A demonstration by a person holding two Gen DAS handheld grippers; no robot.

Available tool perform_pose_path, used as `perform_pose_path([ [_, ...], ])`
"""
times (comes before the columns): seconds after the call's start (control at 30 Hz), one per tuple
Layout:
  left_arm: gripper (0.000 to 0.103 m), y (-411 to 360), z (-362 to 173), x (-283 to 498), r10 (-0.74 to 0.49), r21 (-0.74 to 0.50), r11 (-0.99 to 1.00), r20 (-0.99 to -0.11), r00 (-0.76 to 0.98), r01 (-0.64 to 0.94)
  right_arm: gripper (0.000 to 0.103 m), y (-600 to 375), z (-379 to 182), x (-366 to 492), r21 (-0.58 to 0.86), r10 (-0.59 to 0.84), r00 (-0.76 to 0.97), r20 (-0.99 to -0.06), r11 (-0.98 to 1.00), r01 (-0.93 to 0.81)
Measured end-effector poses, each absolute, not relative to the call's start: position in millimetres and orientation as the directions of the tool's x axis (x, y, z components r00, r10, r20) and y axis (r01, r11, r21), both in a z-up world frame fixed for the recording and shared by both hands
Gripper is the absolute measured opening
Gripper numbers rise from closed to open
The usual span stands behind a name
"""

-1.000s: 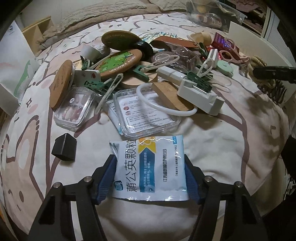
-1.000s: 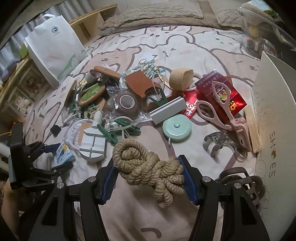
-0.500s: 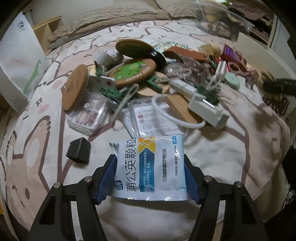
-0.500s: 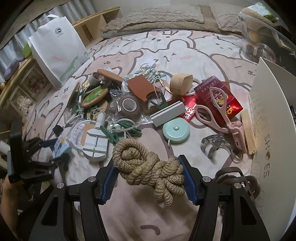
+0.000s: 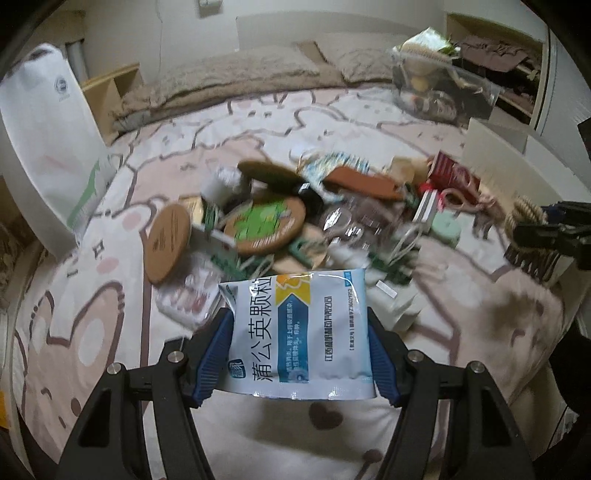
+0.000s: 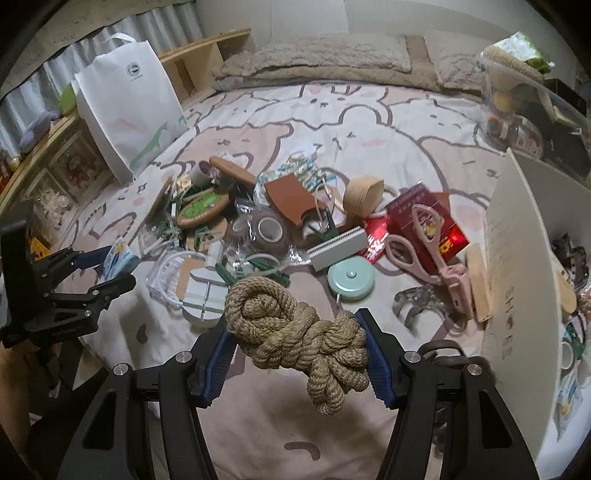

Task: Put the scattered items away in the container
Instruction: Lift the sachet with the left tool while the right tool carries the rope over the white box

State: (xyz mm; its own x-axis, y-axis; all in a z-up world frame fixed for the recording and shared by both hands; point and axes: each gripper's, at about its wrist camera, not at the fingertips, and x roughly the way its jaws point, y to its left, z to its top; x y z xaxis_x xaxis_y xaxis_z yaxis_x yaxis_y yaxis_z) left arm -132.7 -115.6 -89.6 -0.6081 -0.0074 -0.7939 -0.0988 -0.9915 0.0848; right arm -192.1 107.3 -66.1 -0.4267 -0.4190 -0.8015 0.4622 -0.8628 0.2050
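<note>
Gripping sachet (image 5: pixel 301 328) by both side edges, lower centre of frame, left claw (image 5: pixel 301 345) holds it: light, floppy, slick foil. Right claw (image 6: pixel 297 345) pinches rope bundle (image 6: pixel 295 336) mid-knot: soft, coils may slip. Box (image 6: pixel 517 258) at right edge.

Cartoon-print bed (image 6: pixel 332 122) under scattered clutter (image 6: pixel 280 236)

A bed (image 6: pixel 332 122) fills the room, its cover (image 6: pixel 369 110) pale pink and cream with cartoon bear outlines. Two taupe plush pillows (image 6: pixel 321 55) lie along its far edge against a plain light wall (image 6: pixel 277 18). Beyond the bed's left edge runs a low wooden shelf unit (image 6: pixel 207 48), grey curtains (image 6: pixel 122 26) hanging behind it. The light is dim and indoor
</note>
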Motion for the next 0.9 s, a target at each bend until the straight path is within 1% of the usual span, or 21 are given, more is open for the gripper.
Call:
perform_pose_path([
  [0.2,0.068,-94,-69,-135,0.011,0.086,-0.990,-0.755,-0.655,-0.115,0.064,115,-50,-188,0.205,-0.429,-0.464,-0.775,-0.865,0.458],
  [0.33,0.068,-79,-58,-136,0.021,0.092,-0.987,-0.734,-0.679,-0.129,0.064,126,-39,-187,0.239,-0.458,-0.476,-0.750,-0.860,0.450],
  [0.53,0.068,-62,-47,-137,0.037,0.090,-0.986,-0.712,-0.701,-0.143,0.064,141,-27,-187,0.251,-0.464,-0.514,-0.721,-0.868,0.429],
  [0.9,0.068,-36,-31,-148,0.056,0.077,-0.986,-0.684,-0.727,-0.148,0.064,175,-15,-191,0.243,-0.427,-0.585,-0.689,-0.897,0.369],
])
